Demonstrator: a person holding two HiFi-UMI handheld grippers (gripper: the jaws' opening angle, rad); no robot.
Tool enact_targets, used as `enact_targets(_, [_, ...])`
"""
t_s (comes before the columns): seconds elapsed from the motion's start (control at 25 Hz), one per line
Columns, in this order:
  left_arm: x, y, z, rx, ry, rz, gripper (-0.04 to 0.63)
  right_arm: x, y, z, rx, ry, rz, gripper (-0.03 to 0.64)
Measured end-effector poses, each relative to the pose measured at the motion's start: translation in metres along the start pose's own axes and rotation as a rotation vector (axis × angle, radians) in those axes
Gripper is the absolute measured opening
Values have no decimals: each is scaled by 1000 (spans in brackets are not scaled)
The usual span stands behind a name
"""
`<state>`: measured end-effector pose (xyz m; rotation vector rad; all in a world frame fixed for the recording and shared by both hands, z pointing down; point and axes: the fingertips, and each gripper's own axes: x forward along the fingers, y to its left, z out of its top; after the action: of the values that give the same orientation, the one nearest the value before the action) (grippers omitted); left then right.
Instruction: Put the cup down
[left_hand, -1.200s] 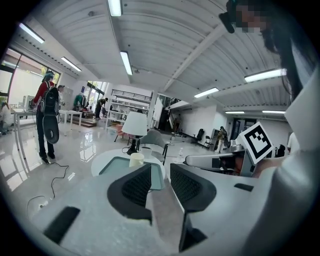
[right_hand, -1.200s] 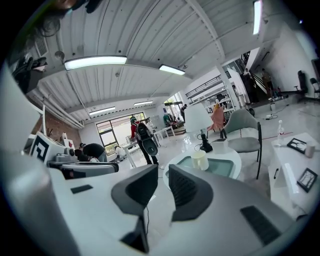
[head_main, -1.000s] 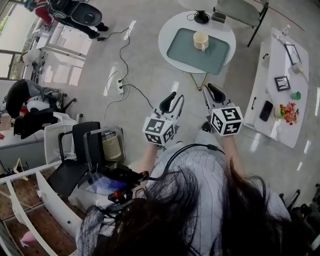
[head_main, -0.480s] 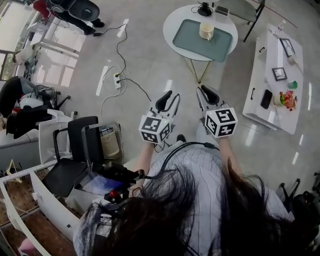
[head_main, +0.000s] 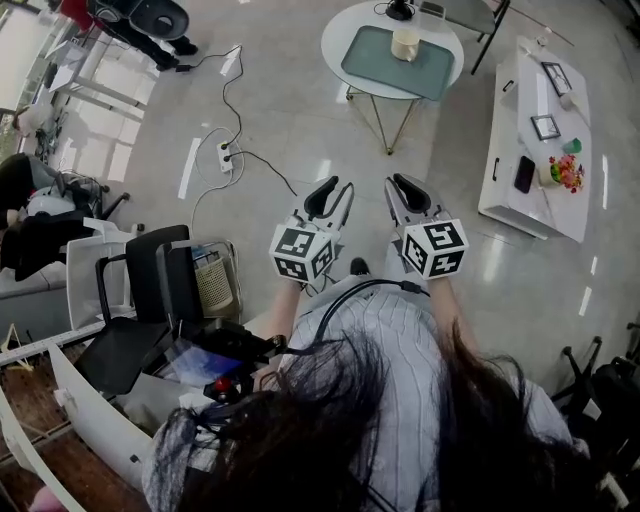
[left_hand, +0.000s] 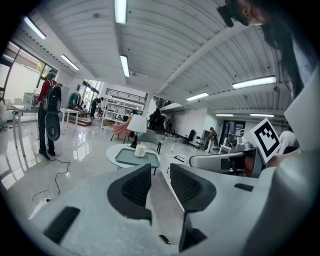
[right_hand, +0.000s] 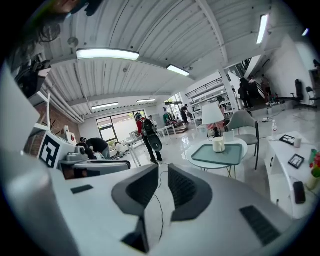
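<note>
A cream cup (head_main: 405, 44) stands upright on a green tray (head_main: 375, 60) on a round white table (head_main: 343, 28) at the top of the head view. It also shows far off in the left gripper view (left_hand: 140, 150) and the right gripper view (right_hand: 218, 144). My left gripper (head_main: 335, 190) and right gripper (head_main: 400, 185) hang side by side over bare floor, well short of the table. Both are shut with nothing between the pads (left_hand: 135, 186) (right_hand: 187, 190).
A long white cabinet (head_main: 500, 185) at the right carries a phone, picture frames and flowers. A power strip with cables (head_main: 225, 155) lies on the floor to the left. Black chairs (head_main: 150, 290) and a cart stand at the lower left. A person with a backpack (left_hand: 48, 117) stands far left.
The table with the cup has slid toward the top of the head view and looks farther from the grippers. Both grippers stay side by side, shifted slightly up and left.
</note>
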<state>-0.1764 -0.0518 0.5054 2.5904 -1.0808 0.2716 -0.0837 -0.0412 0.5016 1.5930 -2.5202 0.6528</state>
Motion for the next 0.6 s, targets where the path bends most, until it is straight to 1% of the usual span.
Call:
enact_targets(0.28, [-25,-22,-11,33,-5,-42,130,-31,22,-14,-5,-15,-19,77])
enact_targets(0.6, [-41,-45,-20,72,-11,-83,129,-58,33,-27,-24,-16,-50,77])
